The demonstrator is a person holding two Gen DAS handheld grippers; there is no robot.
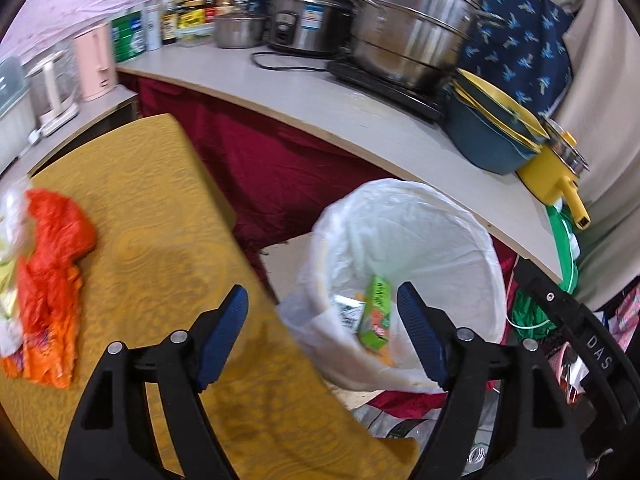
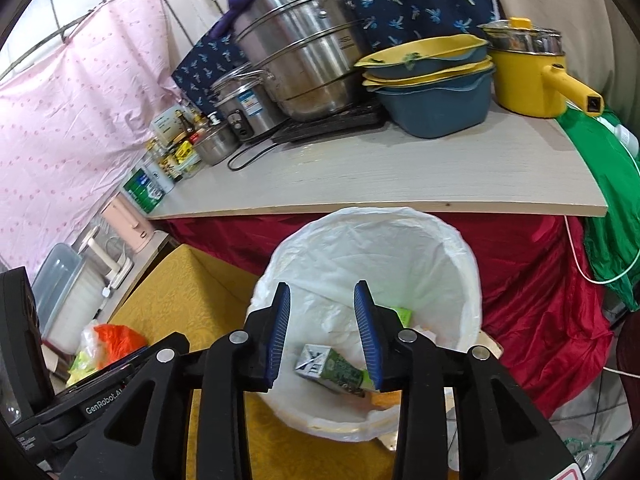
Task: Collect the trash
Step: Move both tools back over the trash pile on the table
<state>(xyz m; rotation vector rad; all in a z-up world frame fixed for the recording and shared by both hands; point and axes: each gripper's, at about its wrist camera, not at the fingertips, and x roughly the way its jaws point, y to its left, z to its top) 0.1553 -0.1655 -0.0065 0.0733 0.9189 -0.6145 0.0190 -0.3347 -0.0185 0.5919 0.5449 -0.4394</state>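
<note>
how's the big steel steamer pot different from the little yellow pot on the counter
The steel steamer pot is bare metal, tall and stacked in tiers; the yellow pot is yellow, much smaller and single-level. The steamer pot has loop handles at its side and sits on a black cooktop; the yellow pot has one long straight handle and stands at the counter end. Both are upright.
</note>
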